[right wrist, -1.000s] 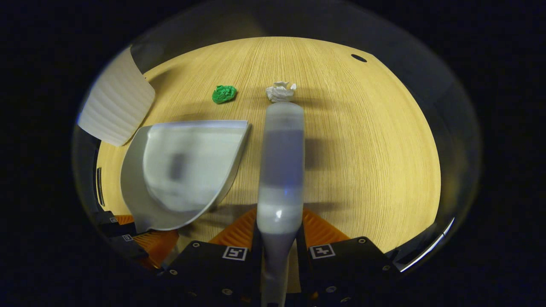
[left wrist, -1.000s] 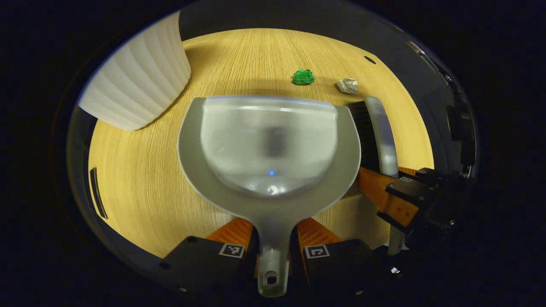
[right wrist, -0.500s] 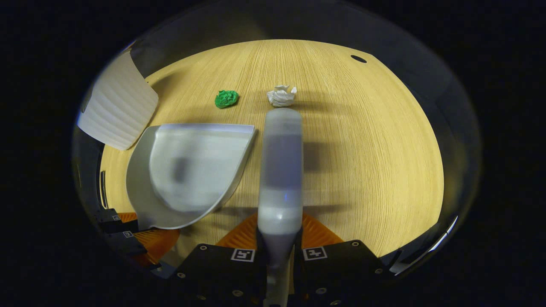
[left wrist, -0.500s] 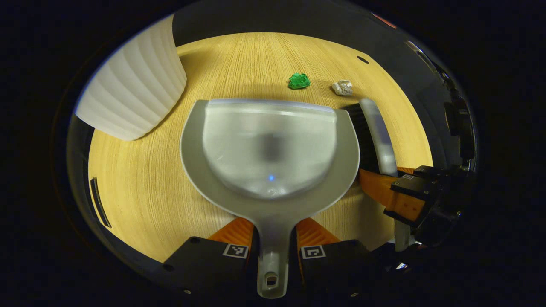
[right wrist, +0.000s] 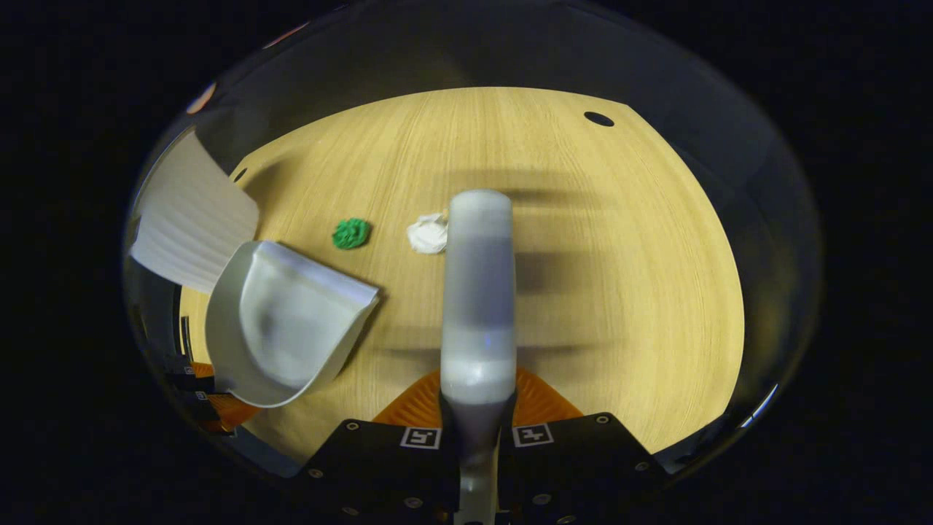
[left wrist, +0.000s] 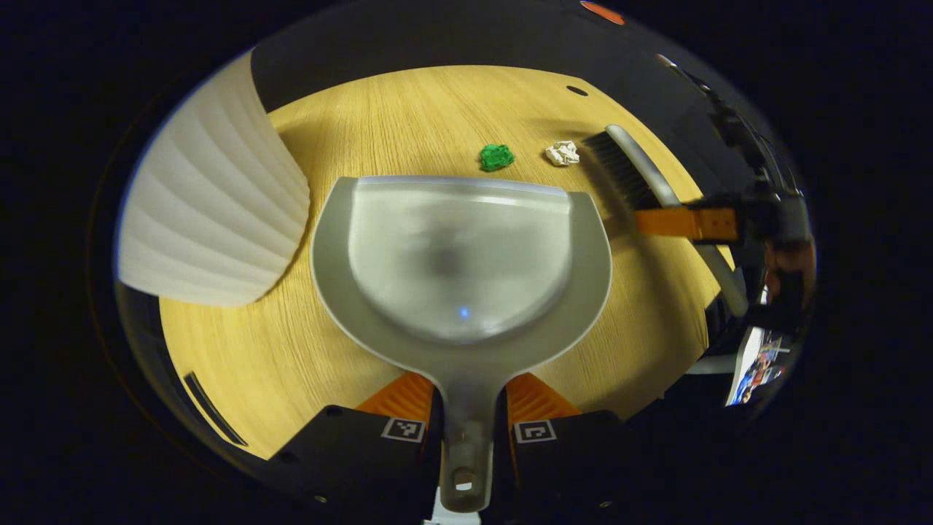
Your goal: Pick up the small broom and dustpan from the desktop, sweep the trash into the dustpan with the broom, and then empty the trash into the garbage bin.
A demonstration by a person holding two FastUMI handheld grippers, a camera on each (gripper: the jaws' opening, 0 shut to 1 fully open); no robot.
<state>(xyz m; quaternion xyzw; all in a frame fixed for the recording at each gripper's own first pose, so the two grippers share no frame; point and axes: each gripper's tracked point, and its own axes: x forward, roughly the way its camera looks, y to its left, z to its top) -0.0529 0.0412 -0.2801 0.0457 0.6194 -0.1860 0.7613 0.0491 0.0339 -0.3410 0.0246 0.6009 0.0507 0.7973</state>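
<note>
I have the left gripper (left wrist: 466, 408) clamped on the dustpan (left wrist: 459, 255) handle, both fingers pressing its sides, pan mouth facing 12 o'clock. The right gripper (right wrist: 477, 408) is closed on the broom (right wrist: 477, 292) handle, head extending toward 12 o'clock. In the left gripper view, the green trash (left wrist: 496, 157) lies just beyond the pan lip at 12 o'clock, the white trash (left wrist: 562, 152) at 1 o'clock, bristles just beside it. The garbage bin (left wrist: 211, 219) stands at 9 o'clock on the desktop (left wrist: 291, 350). For a clean sweep, I judge the pan lip should sit flat on the wood, and the broom should land beyond the white wad, then draw both pieces inward with light, even pressure to avoid flicking them sideways.
</note>
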